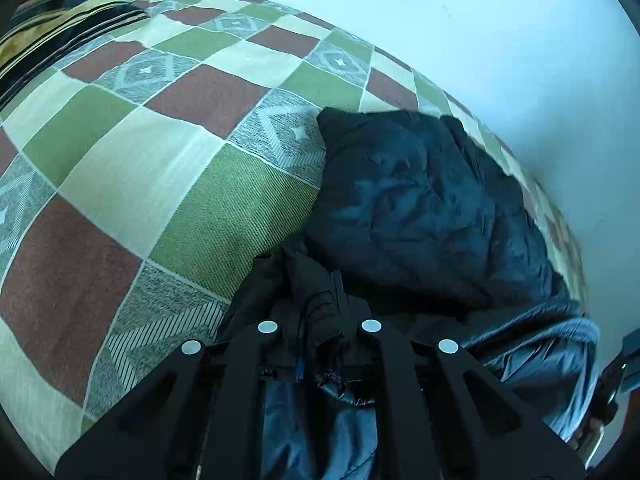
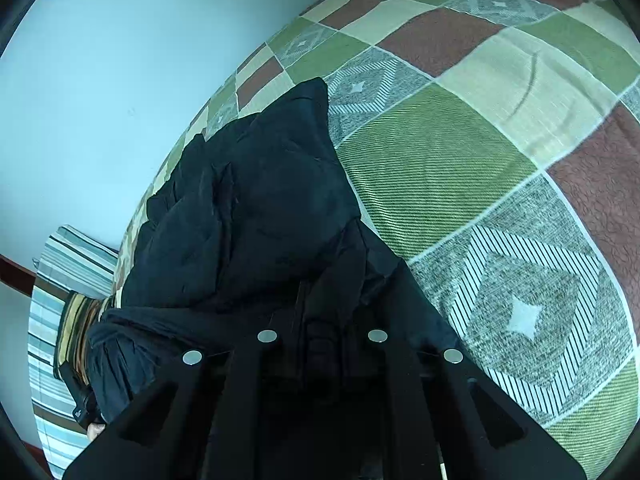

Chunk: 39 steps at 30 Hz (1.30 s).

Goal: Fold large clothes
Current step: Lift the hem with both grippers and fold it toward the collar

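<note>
At the bottom centre of the left wrist view, the left gripper [image 1: 318,300] is pinched tight on a bunched edge of the dark padded jacket [image 1: 420,208], and in the right wrist view the right gripper [image 2: 322,312] is likewise clamped on a dark fold of it at lower centre. Holding two points of one edge like this looks meant to carry that side across as a single fold, so the heavy fabric does not sag or twist. The rest of the jacket lies heaped on the checked bedspread [image 1: 160,152], close to the pale wall [image 1: 480,40] at the bed's far edge. The fingertips are buried in black cloth, so which part of the garment each holds cannot be made out, and the greyer lining at lower right runs out of frame.
</note>
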Each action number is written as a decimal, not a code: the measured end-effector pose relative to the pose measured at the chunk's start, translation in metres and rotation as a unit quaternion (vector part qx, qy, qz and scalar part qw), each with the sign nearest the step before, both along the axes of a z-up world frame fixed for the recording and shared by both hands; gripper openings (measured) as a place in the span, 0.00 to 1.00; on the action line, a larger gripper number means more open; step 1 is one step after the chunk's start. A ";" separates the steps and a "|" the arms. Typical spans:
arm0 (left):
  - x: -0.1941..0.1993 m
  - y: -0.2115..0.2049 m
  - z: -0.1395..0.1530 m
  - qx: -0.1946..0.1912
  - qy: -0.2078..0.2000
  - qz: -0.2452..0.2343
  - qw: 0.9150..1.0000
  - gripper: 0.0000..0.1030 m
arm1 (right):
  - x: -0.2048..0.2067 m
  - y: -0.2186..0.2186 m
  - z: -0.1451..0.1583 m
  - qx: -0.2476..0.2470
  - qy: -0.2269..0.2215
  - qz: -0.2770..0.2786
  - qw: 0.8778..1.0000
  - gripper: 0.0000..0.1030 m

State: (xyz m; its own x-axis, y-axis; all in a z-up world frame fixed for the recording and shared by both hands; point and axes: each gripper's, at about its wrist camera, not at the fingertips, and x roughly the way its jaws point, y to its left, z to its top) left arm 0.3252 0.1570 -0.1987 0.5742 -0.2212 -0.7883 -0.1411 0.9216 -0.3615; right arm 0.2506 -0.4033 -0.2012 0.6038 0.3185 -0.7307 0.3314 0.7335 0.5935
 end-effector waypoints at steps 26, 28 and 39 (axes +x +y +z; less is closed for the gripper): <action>-0.040 0.013 0.044 0.074 -0.084 -0.102 0.988 0.64 | -0.021 -0.007 0.052 -0.093 -0.069 0.077 0.990 0.60; -0.037 0.013 0.041 0.076 -0.081 -0.107 0.988 0.65 | -0.013 -0.003 0.049 -0.110 -0.066 0.099 0.987 0.60; 0.006 0.010 0.018 0.067 -0.039 -0.165 0.983 0.69 | 0.025 0.003 0.029 -0.133 -0.049 0.174 0.975 0.69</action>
